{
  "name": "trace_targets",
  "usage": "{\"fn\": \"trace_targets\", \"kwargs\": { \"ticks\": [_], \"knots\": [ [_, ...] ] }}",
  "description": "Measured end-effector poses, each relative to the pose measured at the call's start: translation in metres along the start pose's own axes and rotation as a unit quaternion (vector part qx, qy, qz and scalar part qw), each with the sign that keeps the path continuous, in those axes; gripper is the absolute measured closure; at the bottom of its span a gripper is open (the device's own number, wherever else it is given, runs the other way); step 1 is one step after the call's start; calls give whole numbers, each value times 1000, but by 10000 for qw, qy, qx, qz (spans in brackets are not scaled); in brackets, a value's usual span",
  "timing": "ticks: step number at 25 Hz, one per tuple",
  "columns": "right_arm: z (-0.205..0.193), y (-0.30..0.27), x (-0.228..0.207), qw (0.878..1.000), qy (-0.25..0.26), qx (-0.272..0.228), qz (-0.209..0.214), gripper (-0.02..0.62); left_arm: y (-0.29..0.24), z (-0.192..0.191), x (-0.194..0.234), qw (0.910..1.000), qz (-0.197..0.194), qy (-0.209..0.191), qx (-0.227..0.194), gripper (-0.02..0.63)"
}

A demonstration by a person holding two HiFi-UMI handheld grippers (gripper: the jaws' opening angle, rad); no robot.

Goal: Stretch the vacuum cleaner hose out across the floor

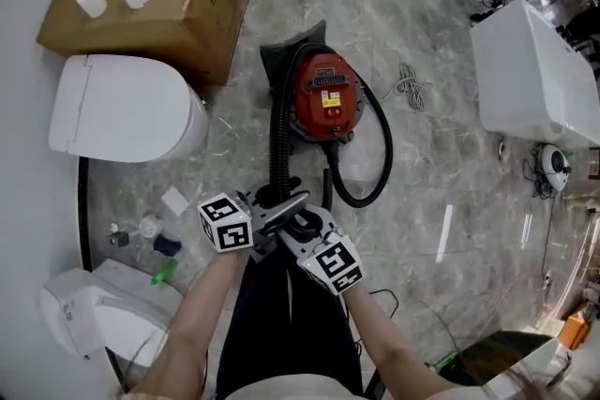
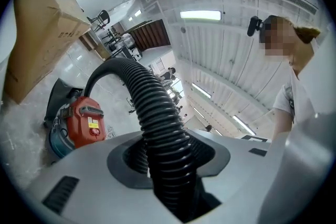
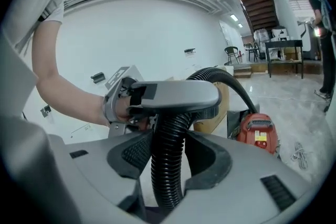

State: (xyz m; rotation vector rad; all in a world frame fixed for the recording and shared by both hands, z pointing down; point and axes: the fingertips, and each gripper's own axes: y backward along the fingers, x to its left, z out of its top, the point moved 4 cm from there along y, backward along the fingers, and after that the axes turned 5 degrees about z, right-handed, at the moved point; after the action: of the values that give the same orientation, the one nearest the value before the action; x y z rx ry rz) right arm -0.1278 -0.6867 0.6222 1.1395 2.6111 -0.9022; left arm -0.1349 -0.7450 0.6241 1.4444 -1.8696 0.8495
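A red vacuum cleaner [image 1: 323, 96] stands on the marble floor, and its black ribbed hose [image 1: 278, 145] runs from it towards me. My left gripper [image 1: 274, 216] and right gripper [image 1: 302, 229] meet on the hose's near end, lifted off the floor. The left gripper view has the hose [image 2: 157, 123] arching up from the vacuum cleaner [image 2: 86, 124] and passing between the jaws of the left gripper [image 2: 167, 159], which press on it. In the right gripper view, the right gripper [image 3: 168, 162] is shut on the hose [image 3: 167, 176] just below the left gripper [image 3: 173, 94].
A cardboard box [image 1: 178, 5] carrying paper rolls and a white toilet [image 1: 122, 112] lie at the left, with another toilet [image 1: 89, 314] and small bottles [image 1: 155, 244] nearer. A white unit [image 1: 534, 75] stands at the right. A grey cord [image 1: 410, 87] and a black loop [image 1: 382, 159] lie beside the vacuum cleaner.
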Motion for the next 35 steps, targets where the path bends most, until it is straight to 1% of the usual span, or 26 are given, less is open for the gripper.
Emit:
{"fn": "trace_targets", "kwargs": {
  "ticks": [3, 9, 12, 16, 19, 22, 28, 32, 35],
  "knots": [
    [27, 20, 5, 9996, 169, -66, -199, 405, -6, 21, -28, 9997, -149, -176, 20, 428],
    [82, 61, 12, 9970, 407, -336, -570, 405, -22, 64, -88, 9956, -510, -769, 172, 434],
    [93, 79, 28, 9958, 453, -382, -699, 405, -19, 68, -115, 9948, -599, -801, 218, 437],
    [95, 96, 53, 9956, 408, -425, -730, 405, -8, 61, -142, 9950, -638, -725, 250, 439],
    [91, 102, 65, 9954, 308, -468, -782, 405, -2, 53, -151, 9949, -678, -671, 329, 440],
    [85, 98, 76, 9950, 273, -522, -810, 405, 8, 45, -151, 9947, -714, -644, 367, 440],
    [72, 88, 91, 9943, 271, -490, -912, 405, 24, 31, -148, 9935, -714, -787, 398, 440],
    [70, 93, 93, 9941, 274, -496, -927, 405, 24, 28, -152, 9936, -743, -767, 372, 440],
    [70, 94, 92, 9949, 299, -443, -859, 405, 24, 28, -152, 9945, -728, -693, 291, 440]
  ]
}}
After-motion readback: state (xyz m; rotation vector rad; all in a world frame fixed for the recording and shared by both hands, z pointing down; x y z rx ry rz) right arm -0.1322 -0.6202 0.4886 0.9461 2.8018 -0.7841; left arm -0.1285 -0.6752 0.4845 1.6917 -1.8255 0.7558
